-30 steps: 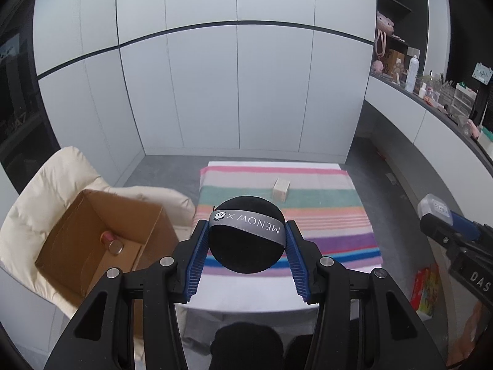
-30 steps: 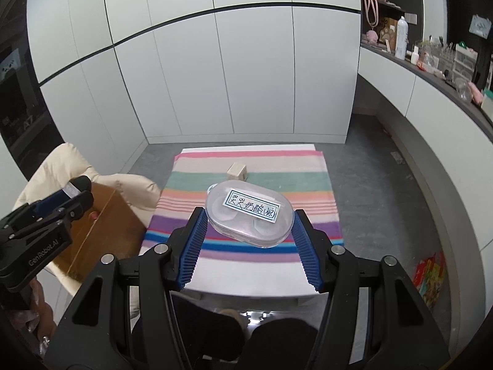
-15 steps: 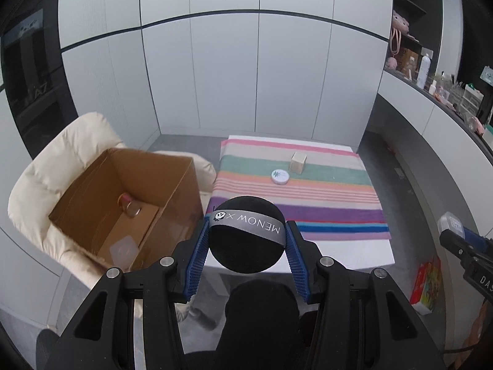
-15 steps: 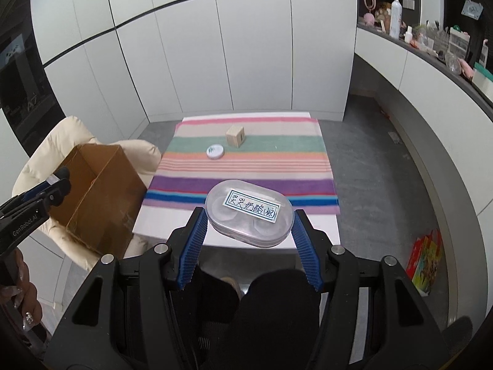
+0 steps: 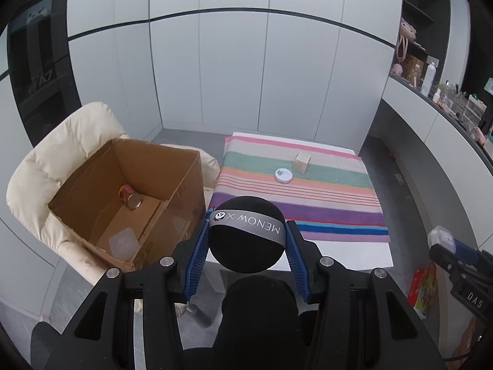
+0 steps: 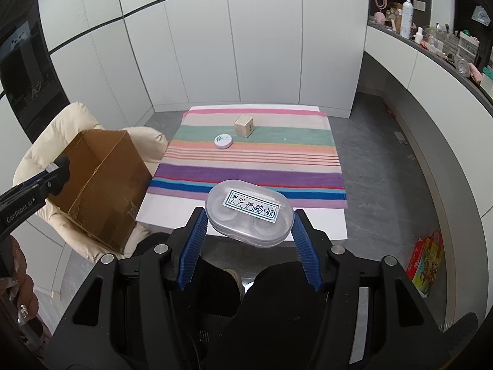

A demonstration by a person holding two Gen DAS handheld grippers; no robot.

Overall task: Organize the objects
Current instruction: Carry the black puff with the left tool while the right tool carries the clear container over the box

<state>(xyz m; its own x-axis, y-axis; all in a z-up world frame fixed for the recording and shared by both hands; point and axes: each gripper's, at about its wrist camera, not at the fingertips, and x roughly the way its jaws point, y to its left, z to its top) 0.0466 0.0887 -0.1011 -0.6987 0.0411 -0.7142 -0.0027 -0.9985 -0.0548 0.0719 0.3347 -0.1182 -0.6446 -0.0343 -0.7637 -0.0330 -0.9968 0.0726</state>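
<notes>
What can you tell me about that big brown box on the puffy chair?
The cardboard box is plain brown, open at the top, tilted as it rests on the cream padded chair left of the table. Its edges look worn and its outside scuffed. Inside lie a small red can on its side and a clear plastic container near the front wall. Neither gripper touches the box.

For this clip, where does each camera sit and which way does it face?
Left wrist: on the left tool, looking forward and down at the open brown cardboard box; its fingers pinch a round black puff.
Right wrist: on the right tool, facing the striped cloth-covered table; its fingers grip a clear oval plastic case.
Shared: box, table, small white round tin, beige cube.
</notes>
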